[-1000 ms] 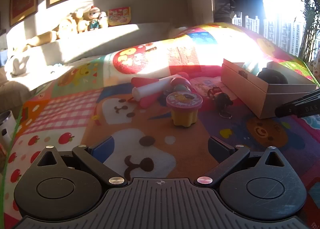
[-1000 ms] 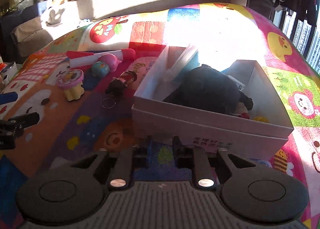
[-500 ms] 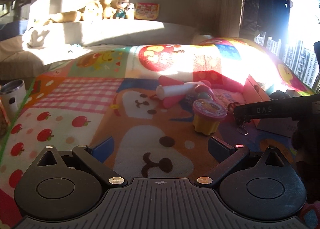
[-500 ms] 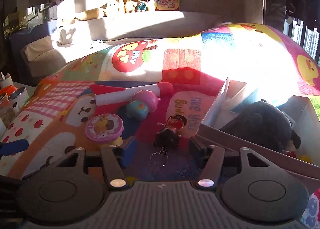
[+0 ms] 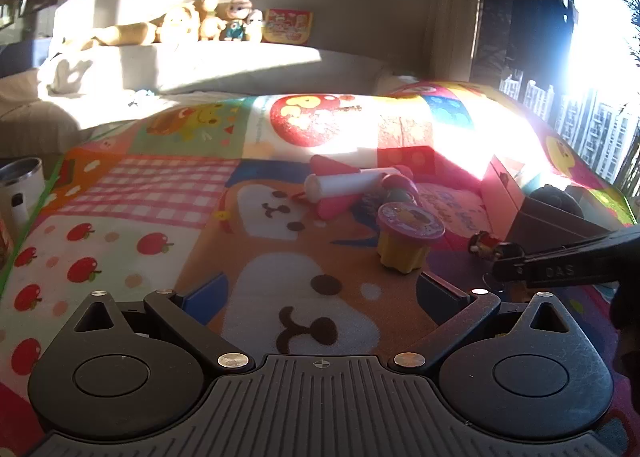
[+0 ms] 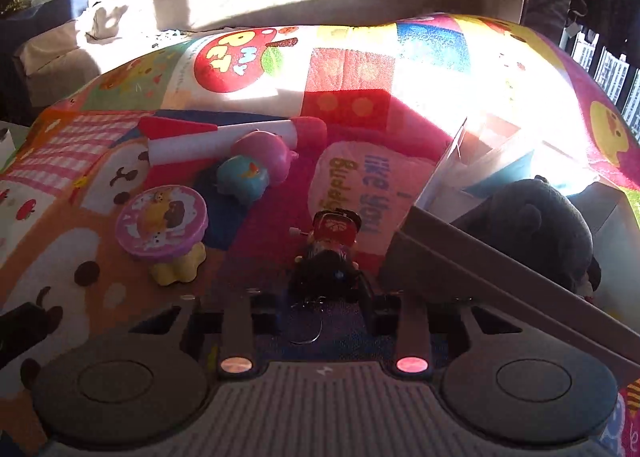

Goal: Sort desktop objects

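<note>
Lower centre of the left wrist view: left gripper (image 5: pixel 320 289) spread wide, nothing between the fingers, over the bear print of the play mat (image 5: pixel 160 193). Purple-lidded yellow cup (image 5: pixel 408 241) centre-right; white and red foam rocket (image 5: pixel 352 185) behind it. Right gripper (image 5: pixel 560 261) enters from the right edge, marked "DAS", tip beside the keychain doll (image 5: pixel 486 245). Cardboard box (image 5: pixel 504 189) at right. Versus half a second ago, that gripper's tip sits lower in frame and further right of the cup.

Right wrist view, bottom centre: right gripper (image 6: pixel 326 297) fingers sit either side of the keychain doll (image 6: pixel 330 253), parted; contact can't be confirmed, so not grasping as far as visible. Mat text reads "like you" and "Buddy". Purple-lidded cup (image 6: pixel 164 229) left; teal ball toy (image 6: pixel 244 177) and pink pig toy (image 6: pixel 264 153) upper centre against the rocket (image 6: pixel 216 141). Box (image 6: pixel 480 257) right, dark plush (image 6: pixel 536 225) inside. Doll now fills more of the frame than before; fingers have narrowed.
</note>
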The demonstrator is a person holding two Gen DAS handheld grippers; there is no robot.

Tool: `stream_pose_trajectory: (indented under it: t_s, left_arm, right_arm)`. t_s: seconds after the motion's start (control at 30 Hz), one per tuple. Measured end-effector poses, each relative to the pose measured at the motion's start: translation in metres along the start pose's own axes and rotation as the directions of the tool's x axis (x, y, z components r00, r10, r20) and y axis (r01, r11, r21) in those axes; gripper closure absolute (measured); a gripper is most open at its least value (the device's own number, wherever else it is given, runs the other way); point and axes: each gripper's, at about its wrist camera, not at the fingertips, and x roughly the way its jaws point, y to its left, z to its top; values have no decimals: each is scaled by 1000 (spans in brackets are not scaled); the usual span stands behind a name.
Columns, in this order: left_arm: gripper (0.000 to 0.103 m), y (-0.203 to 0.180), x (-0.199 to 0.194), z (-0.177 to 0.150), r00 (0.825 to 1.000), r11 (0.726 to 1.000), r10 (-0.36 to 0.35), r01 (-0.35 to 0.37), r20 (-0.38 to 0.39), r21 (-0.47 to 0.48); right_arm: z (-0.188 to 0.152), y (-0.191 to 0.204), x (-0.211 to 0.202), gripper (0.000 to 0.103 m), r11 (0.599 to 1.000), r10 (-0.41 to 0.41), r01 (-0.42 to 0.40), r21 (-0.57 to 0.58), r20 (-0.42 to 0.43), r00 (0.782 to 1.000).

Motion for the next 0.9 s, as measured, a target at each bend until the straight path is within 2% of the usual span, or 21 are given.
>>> stream_pose_trajectory:
  t_s: [0.17, 0.23, 0.3, 0.37, 0.4, 0.43, 0.57, 0.63, 0.7, 0.77, 0.8, 0.9]
  left_arm:
    - [0, -17, 9, 3, 999, 995, -17, 21, -42, 102]
    - [0, -28, 14, 6, 999, 989, -36, 41, -36, 143]
    - [1, -42, 22, 12, 998, 981, -59, 64, -35, 185]
    - [1, -58, 37, 18, 998, 971, -55, 61, -31, 232]
    - [1, -63, 44, 21, 998, 967, -52, 60, -36, 249]
    - [1, -70, 55, 23, 998, 963, -47, 58, -49, 265]
    - [3, -84, 83, 29, 997, 955, -6, 29, -78, 296]
    - [15, -86, 90, 31, 996, 954, 1, 25, -90, 297]
    - [24, -85, 94, 33, 995, 959, 4, 26, -103, 283]
    - [32, -84, 94, 32, 994, 961, 2, 29, -112, 274]
    - [41, -85, 92, 31, 994, 960, 2, 29, -109, 277]
    - [43, -88, 80, 27, 994, 958, -30, 60, -110, 281]
  right_arm:
    - [-50, -31, -68, 68, 998, 64, -64, -25, 10, 998]
    - [-69, -42, -89, 68, 998, 50, -49, -30, 26, 998]
    - [-89, -52, -106, 67, 999, 3, 0, -39, 54, 999]
    - [-104, -62, -117, 43, 999, -49, 50, -12, 82, 995]
    - [-109, -66, -120, 28, 998, -62, 62, 7, 97, 993]
    - [-114, -71, -122, 20, 996, -81, 77, 33, 115, 990]
    - [-127, -81, -119, 16, 989, -117, 105, 100, 120, 986]
    - [-128, -83, -121, 15, 989, -109, 95, 111, 127, 986]
    - [-129, -84, -121, 6, 989, -106, 90, 117, 135, 985]
    - [-128, -84, -120, 3, 990, -98, 83, 112, 134, 986]
    - [-129, -83, -120, 2, 991, -95, 81, 109, 131, 987]
    - [-128, -82, -118, 0, 991, -90, 77, 108, 122, 988]
